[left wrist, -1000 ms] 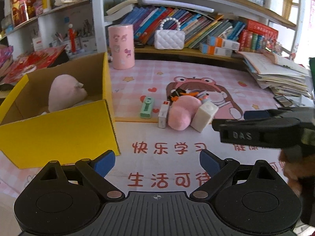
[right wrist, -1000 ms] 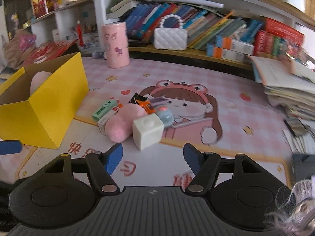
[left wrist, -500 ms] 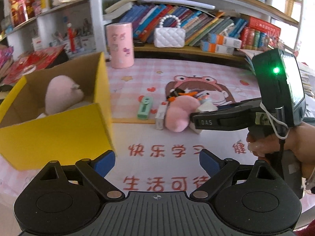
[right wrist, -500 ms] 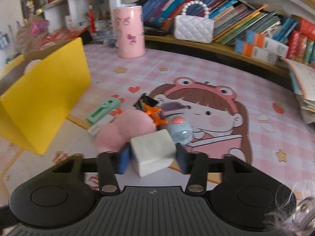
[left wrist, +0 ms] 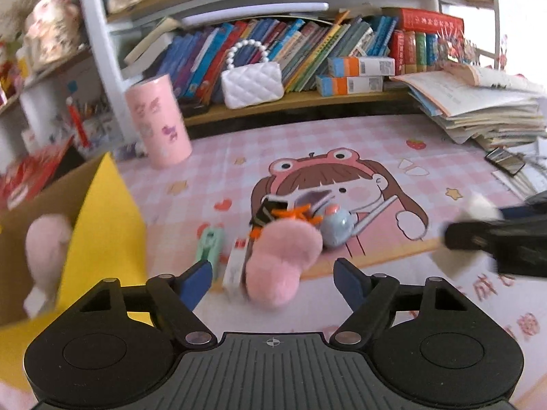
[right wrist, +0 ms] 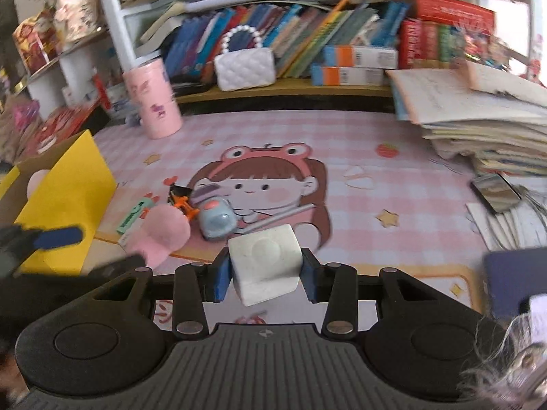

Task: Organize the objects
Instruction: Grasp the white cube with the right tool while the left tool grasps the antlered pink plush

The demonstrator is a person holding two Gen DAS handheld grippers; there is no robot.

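Cube [right wrist: 265, 259], white, seemingly light and soft, is clamped at its side faces by the right gripper [right wrist: 265, 275], while the left gripper [left wrist: 271, 280] is held open.

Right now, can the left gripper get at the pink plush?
Probably yes. The left gripper is open with the pink plush right ahead between its fingers. The white box leans against the plush's left side and might get caught too.

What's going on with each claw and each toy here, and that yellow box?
Right claw: shut on white foam cube, lifted.
Left claw: open, empty.
Yellow cardboard box: open-topped, pink plush inside.
Pink fluffy plush toy: lying on mat.
Blue-grey round toy: on mat, beside the plush.
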